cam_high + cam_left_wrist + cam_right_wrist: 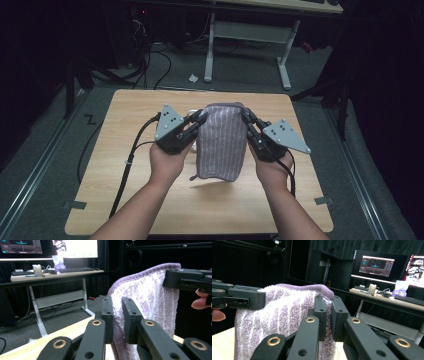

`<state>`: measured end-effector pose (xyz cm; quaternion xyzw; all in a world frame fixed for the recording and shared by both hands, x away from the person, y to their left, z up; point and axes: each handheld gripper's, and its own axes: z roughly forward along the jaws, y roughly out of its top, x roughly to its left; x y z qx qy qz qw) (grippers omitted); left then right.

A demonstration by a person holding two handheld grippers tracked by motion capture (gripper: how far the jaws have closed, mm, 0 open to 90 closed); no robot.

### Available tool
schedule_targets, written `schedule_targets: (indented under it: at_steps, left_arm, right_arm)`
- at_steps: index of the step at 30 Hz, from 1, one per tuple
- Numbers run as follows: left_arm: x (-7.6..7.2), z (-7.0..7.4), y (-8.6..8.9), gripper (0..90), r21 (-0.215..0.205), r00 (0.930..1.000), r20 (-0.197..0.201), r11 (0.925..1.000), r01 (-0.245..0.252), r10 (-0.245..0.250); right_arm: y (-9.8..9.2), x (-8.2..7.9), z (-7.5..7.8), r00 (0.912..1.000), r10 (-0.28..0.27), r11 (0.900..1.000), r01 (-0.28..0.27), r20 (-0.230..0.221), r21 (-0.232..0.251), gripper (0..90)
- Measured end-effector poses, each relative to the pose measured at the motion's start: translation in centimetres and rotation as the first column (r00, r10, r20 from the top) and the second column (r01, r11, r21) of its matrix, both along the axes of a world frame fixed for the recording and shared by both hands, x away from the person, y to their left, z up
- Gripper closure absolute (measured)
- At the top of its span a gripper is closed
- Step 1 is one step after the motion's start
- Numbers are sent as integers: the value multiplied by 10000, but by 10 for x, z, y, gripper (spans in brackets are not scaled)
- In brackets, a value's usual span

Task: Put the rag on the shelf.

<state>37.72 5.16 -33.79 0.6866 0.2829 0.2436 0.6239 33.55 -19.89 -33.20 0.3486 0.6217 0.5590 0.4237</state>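
A purple striped towel (221,142) hangs above the wooden table (125,175), held by its two top corners. My left gripper (200,118) is shut on the towel's left top corner; in the left gripper view its jaws pinch the towel (140,297) edge at my left gripper (117,315). My right gripper (247,119) is shut on the right top corner, and in the right gripper view my right gripper (327,315) clamps the towel (279,315) hem. The towel's lower end hangs just over the table. The other gripper's jaw shows at the far corner in each gripper view.
A small white object (191,111) lies on the table behind the left gripper. Beyond the table stands a white-legged desk (250,35) with monitors (377,265) and a keyboard (75,270). Black cables (130,155) trail off the table's left side.
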Motion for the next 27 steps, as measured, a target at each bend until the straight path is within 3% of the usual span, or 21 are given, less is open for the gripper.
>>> schedule_targets:
  at_steps: [2,3,7,10,11,14,15,16,23,26,27]
  left_arm:
    - [14,4,4,807,-97,9998,-178,10000,19,-21]
    - [14,4,4,808,-97,9998,-178,10000,19,-21]
    - [29,14,7,807,90,9989,400,9997,-234,230]
    - [43,15,9,807,157,9984,368,9990,-428,422]
    - [48,14,9,807,223,9978,364,9982,-555,547]
    - [62,10,5,808,996,9922,722,9891,-1083,1014]
    - [62,10,5,809,996,9922,722,9891,-1083,1014]
    - [73,4,5,808,1143,9916,582,9860,-1213,1153]
    - [95,2,6,808,819,9896,535,9871,-1378,1337]
    - [104,4,2,806,1259,9855,872,9797,-1561,1458]
    - [106,6,1,806,1355,9864,780,9787,-1543,1447]
  right_arm:
    - [1,9,5,10000,-43,9999,43,-26,-125,854]
    - [2,12,8,10000,-25,9998,25,-44,-193,855]
    - [6,30,16,9999,-56,9989,61,110,-457,856]
    - [10,45,20,10000,-54,9992,57,58,-403,856]
    - [12,50,20,9999,-88,9989,92,83,-461,856]
    - [17,67,17,9999,-26,9989,31,111,-459,856]
    - [19,73,14,9999,-46,9988,52,131,-484,856]
    - [20,80,11,10000,-70,9990,72,50,-439,856]
    - [20,119,8,9993,-129,9999,125,-355,-110,855]
    - [19,126,10,9991,-156,9998,152,-381,-109,855]
    - [18,132,11,9992,-129,9998,125,-387,-126,855]
